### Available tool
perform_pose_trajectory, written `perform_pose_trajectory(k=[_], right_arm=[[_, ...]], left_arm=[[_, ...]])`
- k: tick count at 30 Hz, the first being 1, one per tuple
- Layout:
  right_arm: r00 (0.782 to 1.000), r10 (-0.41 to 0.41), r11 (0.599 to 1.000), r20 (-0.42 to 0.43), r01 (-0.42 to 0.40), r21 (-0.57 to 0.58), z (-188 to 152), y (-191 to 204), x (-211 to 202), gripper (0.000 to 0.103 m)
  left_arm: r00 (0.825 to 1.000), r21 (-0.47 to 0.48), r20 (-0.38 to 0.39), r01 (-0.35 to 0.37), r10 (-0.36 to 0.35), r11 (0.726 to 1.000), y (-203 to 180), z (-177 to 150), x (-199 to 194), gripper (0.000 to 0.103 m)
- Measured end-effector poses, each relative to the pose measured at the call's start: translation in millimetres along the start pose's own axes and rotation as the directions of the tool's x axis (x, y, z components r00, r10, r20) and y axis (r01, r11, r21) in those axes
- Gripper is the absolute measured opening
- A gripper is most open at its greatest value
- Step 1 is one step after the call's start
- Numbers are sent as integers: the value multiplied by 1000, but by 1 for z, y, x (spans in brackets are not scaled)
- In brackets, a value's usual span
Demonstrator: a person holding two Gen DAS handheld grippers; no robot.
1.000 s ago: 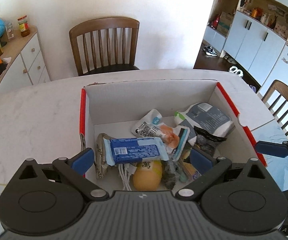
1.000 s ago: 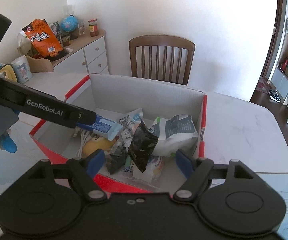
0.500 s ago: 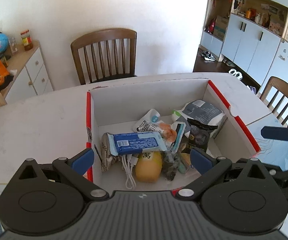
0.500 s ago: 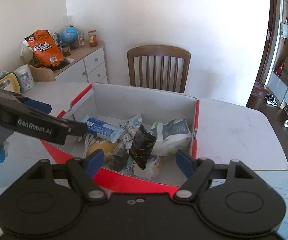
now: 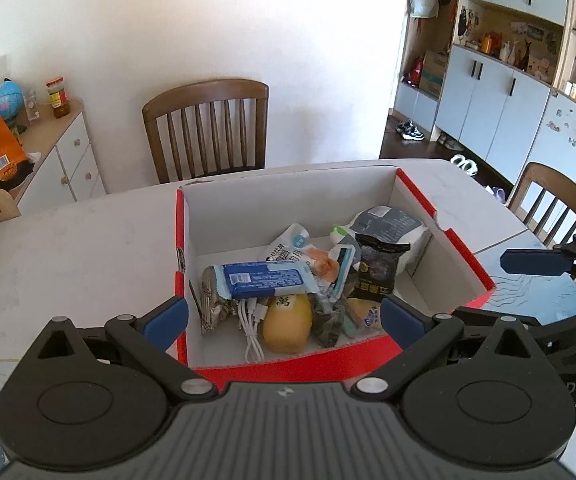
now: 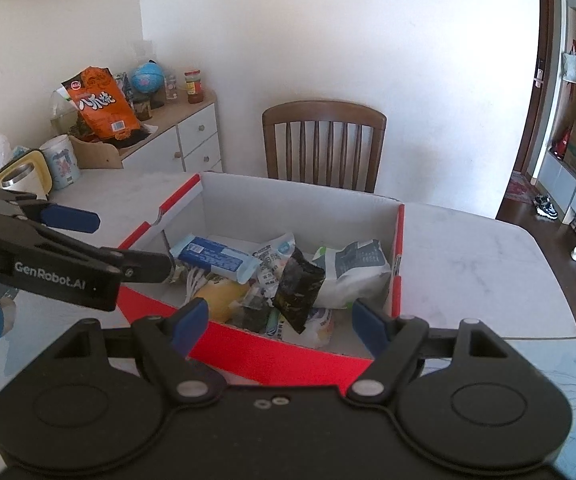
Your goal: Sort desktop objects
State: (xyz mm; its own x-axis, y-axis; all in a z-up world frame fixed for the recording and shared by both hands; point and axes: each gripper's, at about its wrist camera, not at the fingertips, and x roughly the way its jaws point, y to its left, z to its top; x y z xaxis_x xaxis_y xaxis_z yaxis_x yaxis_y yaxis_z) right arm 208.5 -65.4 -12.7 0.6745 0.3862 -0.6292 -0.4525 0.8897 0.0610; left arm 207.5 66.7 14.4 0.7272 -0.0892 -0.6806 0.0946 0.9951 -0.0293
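Sorting looks close to finished: every loose item in view sits inside the red-and-white cardboard box on the marble table, and the bare tabletop around the box shows nothing left to pick up. Whether more items wait outside the frames, cannot tell.

Left to right in the box: crumpled foil wrapper against the left wall, blue biscuit packet lying across it, white charging cable and yellow lemon-shaped item near the front wall, white snack sachet mid-box, black snack packet leaning upright, grey-white pouch at the right rear.

Left gripper hangs over the box's front edge, jaws spread wide, nothing between them. Right gripper hovers at the box's near side, jaws also wide apart and empty.

Judgement: no grasp under way; likely only a final check remains.
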Motion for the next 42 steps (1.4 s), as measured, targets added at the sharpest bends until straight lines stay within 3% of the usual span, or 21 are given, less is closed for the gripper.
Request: perform_pose_trajectory(k=[23,31,42], right_arm=[[1000,0,1000,14,0,21,-15,5,-15,79],[1000,-8,999,-6,8,35,-26,6,-15,79],[1000,-20,999,-13,20,47,-33,8,-15,79]], left_arm=[[999,-47,-18,-32,31,998,3,-44,-23,103],[997,-35,-27,-70,69,997,2,-50,-22,103],[997,-29,-41,-64,63,998,1,-54,-19,103]])
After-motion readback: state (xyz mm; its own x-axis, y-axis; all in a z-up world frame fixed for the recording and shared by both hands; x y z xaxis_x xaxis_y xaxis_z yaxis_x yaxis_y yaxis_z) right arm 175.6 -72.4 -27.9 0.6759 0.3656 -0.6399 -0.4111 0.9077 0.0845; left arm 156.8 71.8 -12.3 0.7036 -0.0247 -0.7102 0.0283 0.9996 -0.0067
